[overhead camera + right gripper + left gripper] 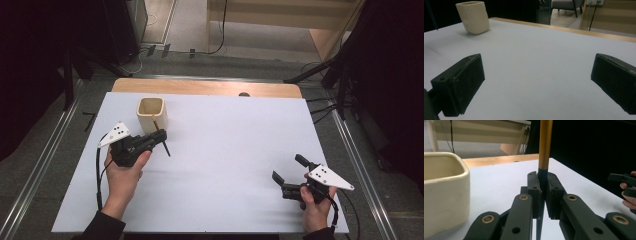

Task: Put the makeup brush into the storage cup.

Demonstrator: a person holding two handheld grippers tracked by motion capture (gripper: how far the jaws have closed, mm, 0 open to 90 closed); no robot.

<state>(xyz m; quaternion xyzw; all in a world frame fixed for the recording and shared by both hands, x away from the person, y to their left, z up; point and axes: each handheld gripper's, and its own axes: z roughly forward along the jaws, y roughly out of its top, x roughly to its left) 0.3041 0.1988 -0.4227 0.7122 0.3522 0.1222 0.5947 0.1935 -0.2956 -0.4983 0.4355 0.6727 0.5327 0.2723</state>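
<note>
A thin stick with a gold upper shaft and a dark lower end, like a pen or brush point(545, 145), stands nearly upright between the jaws of my left gripper point(543, 182), which is shut on its dark part. In the high view the pen point(165, 147) slants down toward the white sheet, just in front of a cream square cup point(151, 114). The left gripper point(159, 137) sits right beside that cup point(444, 192). My right gripper point(288, 168) hovers open near the front right of the sheet, with nothing between its jaws point(537, 82). The cup point(474, 17) is far off from it.
A white sheet point(225, 165) covers a wooden table whose far edge point(205, 87) shows. Metal rails run along both sides. Black stands and cables lie on the floor beyond the table. The person's right hand and its gripper point(624, 185) show at the right edge of the left gripper view.
</note>
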